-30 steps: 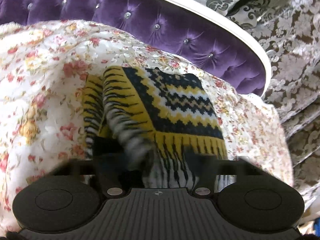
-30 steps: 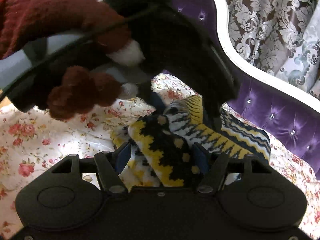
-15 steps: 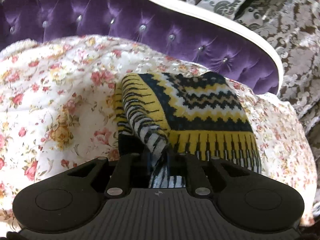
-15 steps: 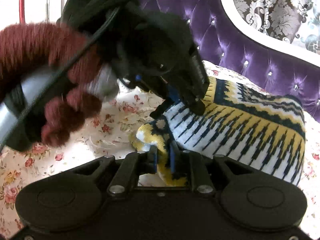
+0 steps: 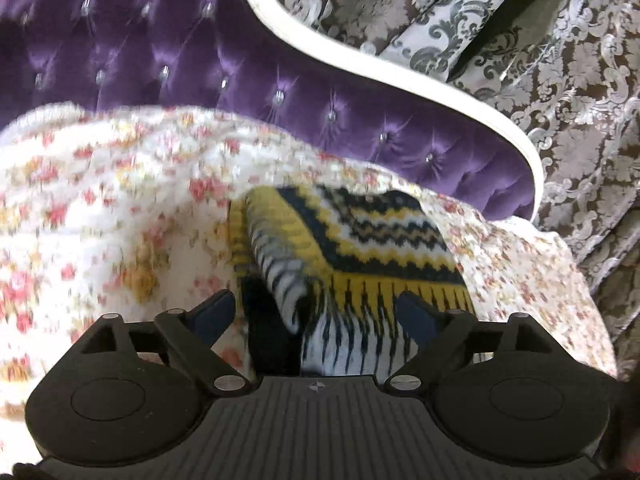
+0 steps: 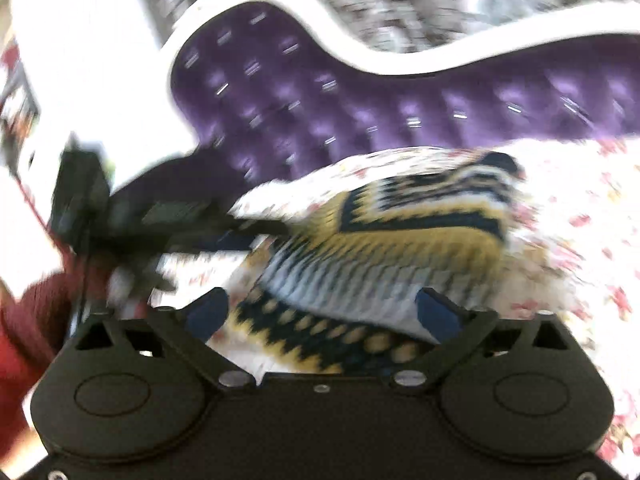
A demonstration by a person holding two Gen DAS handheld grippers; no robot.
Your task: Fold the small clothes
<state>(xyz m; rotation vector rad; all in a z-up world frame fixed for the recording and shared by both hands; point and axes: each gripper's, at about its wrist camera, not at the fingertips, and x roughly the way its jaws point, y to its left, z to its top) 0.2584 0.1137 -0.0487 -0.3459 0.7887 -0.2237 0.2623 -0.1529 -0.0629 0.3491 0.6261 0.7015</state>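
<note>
Purple tufted upholstery [image 5: 168, 44] with a white curved frame rose behind a floral bedspread [image 5: 100, 216], and grey damask curtains [image 5: 580, 92] hung beyond it. On the bedspread lay a folded knitted garment [image 5: 360, 248] in yellow, navy and white zigzag bands.

The left gripper [image 5: 316, 314] had its jaws opening, already spread wide. The garment's near striped edge lay between the blue pads [image 5: 216, 312] and just ahead of them, a rolled fold nearer the left finger, and neither pad pressed on the cloth.

The right gripper [image 6: 320, 314] was likewise opening, its jaws wide apart. The garment sat between and beyond its fingers [image 6: 436, 314], its spotted navy and yellow part closest to the palm, the striped part above; that view was heavily blurred. Left of its fingers, the other gripper reached toward the garment's edge beside a dark red knitted sleeve [image 6: 24, 320].
</note>
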